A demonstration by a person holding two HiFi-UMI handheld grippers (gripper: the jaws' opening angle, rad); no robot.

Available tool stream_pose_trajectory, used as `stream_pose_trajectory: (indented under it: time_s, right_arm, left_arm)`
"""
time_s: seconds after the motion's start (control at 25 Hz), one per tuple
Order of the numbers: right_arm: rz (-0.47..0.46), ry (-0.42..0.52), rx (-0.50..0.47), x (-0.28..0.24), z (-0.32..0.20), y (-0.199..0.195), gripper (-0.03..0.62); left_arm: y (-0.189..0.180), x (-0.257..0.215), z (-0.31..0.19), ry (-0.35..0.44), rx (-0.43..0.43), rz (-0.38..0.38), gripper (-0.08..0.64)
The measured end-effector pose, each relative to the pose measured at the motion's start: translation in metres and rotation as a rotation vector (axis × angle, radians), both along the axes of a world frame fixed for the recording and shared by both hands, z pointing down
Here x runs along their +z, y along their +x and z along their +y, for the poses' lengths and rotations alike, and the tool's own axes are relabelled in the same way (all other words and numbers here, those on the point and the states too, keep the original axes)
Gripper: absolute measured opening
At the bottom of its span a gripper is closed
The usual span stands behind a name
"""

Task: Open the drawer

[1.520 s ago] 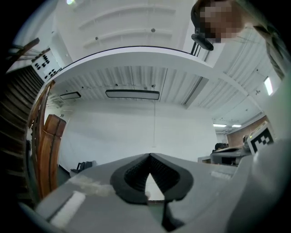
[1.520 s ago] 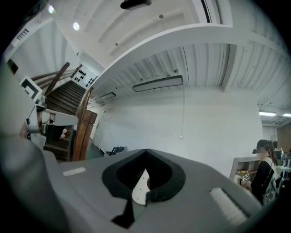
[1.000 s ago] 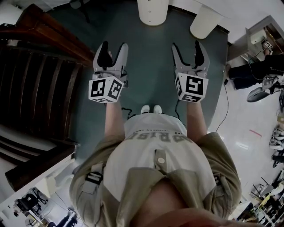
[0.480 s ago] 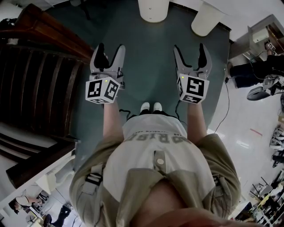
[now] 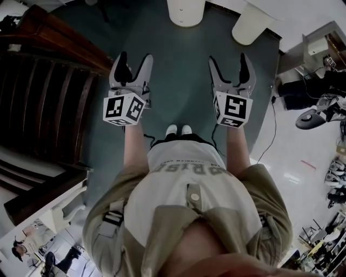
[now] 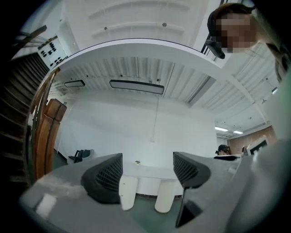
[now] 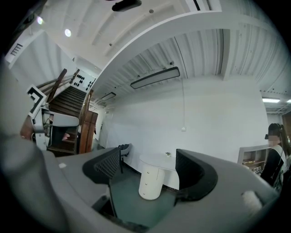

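Note:
Two white rounded drawer pedestals [image 5: 185, 12] [image 5: 250, 24] of a white desk stand at the far edge of the green floor, well beyond both grippers. Small knobs mark the drawer fronts on the left pedestal [image 7: 150, 182]. My left gripper [image 5: 135, 58] and right gripper [image 5: 228, 58] are held side by side at about waist height, both open with nothing between the jaws. Between the left gripper's [image 6: 148, 168] jaws both pedestals [image 6: 128, 192] [image 6: 164, 196] show far off. The right gripper [image 7: 148, 164] points at the left pedestal.
A dark wooden staircase [image 5: 43, 97] fills the left side. The green carpet [image 5: 178, 81] runs between me and the desk. A black cable [image 5: 274, 130] trails along the carpet's right edge. Chairs and equipment [image 5: 316, 92] stand on the white floor at the right.
The jaws of both grippers have spread a little wider. Both grippers have shifted slightly, the left one a touch to the left, and the person's feet have moved a little.

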State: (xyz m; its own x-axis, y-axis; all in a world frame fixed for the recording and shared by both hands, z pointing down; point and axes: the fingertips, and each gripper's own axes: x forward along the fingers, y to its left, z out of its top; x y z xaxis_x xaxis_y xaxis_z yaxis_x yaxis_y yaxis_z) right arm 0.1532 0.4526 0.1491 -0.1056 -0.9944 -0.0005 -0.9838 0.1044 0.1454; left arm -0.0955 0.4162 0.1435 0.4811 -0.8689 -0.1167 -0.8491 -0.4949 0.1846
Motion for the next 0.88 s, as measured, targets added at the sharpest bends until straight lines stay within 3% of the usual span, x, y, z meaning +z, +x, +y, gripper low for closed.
stream_pose_trajectory:
  time_s: [0.56,0.88]
  right_arm:
    - [-0.011,-0.001,-0.005,0.009,-0.017,0.014,0.377]
    - [-0.010,0.014,0.029,0.004,-0.061,0.009,0.376]
  left_arm:
    - [0.011,0.007,-0.019,-0.002,-0.005,0.015,0.350]
    - [0.006,-0.001,-0.074,0.018,0.029,0.020,0.350]
